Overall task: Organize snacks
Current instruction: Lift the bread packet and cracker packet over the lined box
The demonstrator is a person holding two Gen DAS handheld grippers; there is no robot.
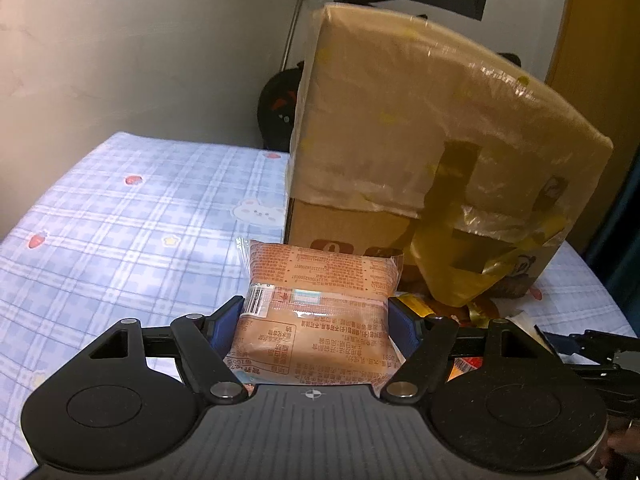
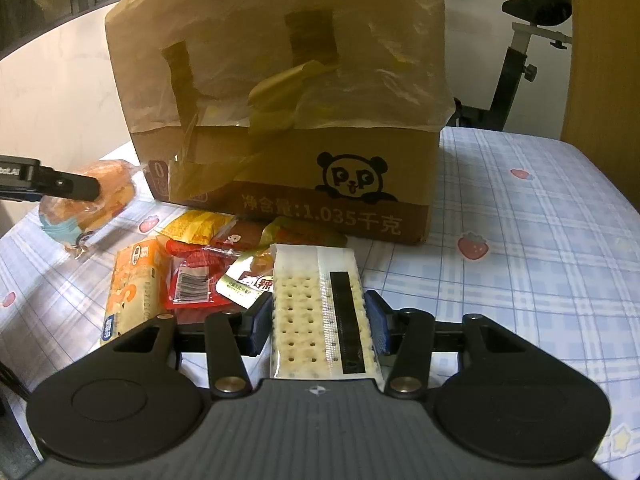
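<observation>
Left tongs [image 1: 316, 312] are clamping an orange bread packet in clear printed wrap [image 1: 316, 320], blue pads pressing on both its sides, packet lifted clear of the cloth. In the right wrist view the same packet [image 2: 92, 204] is sitting at 9 o'clock, with the left tongs' black finger [image 2: 60, 188] lying across it.

Right tongs [image 2: 318, 320] are clamping a clear packet of pale perforated crackers with a black strip [image 2: 316, 312], pads tight on its long edges, packet pointing towards 12 o'clock.

Loose snack pile is lying on the bench at 10–11 o'clock of the crackers: orange-and-cream biscuit pack [image 2: 132, 292], red sachet with a barcode [image 2: 192, 280], yellow sachet [image 2: 196, 228], small cream sachet [image 2: 244, 284] touching the cracker packet's left edge.

Brown cardboard box with a panda logo and peeling yellow tape [image 2: 280, 100] is standing upright at 12 o'clock, just behind the pile, flaps wrapped in clear film.

Bench is wearing a blue checked cloth with strawberry prints [image 2: 520, 260]. Black exercise bike [image 2: 528, 40] is standing behind the bench at 1 o'clock.
</observation>
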